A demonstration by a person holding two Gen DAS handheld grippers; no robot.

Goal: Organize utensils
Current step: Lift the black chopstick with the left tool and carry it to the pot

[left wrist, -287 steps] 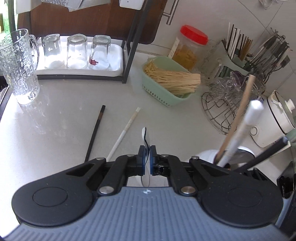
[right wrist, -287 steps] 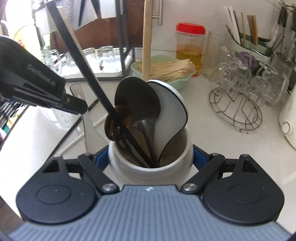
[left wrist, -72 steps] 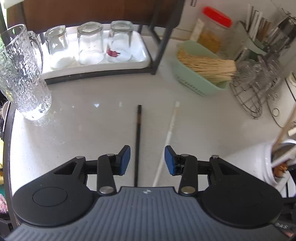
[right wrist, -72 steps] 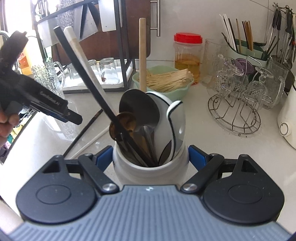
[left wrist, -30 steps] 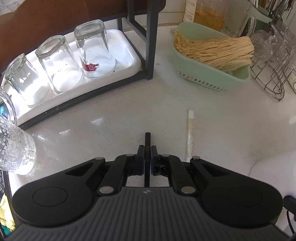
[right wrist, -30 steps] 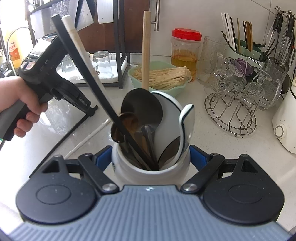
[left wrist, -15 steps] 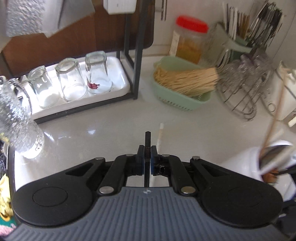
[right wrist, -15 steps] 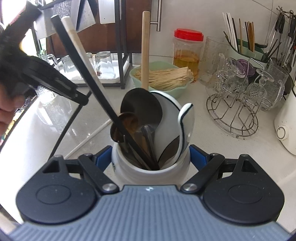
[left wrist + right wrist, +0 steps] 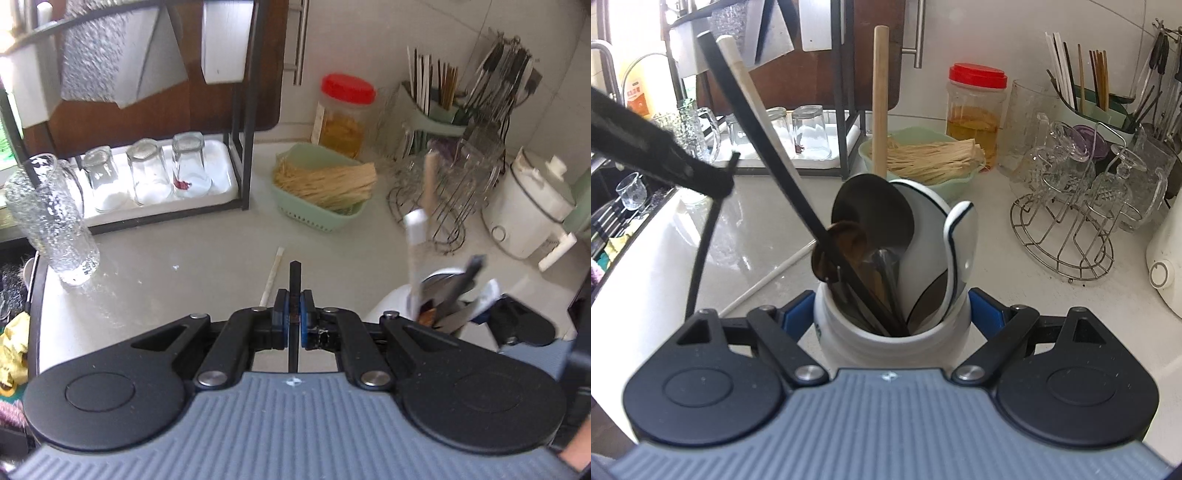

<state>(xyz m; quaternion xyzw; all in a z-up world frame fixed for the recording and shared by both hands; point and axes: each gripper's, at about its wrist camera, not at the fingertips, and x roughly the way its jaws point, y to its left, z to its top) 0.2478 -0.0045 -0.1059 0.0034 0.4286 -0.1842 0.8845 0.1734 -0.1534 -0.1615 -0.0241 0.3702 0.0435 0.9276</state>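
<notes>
Left wrist view: left gripper [image 9: 293, 316], open seconds ago, now clamps the black chopstick [image 9: 294, 280], lifted off the surface [image 9: 166, 280]. Right gripper [image 9: 892, 321] fingers grip the white holder [image 9: 849, 336]; insertion judged next, white chopstick [image 9: 271, 275] outstanding.

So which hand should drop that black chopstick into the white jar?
Left. The left gripper already has its jaws shut on the thin black chopstick, lifted off the counter. The right gripper is busy gripping the white ceramic utensil jar.
</notes>
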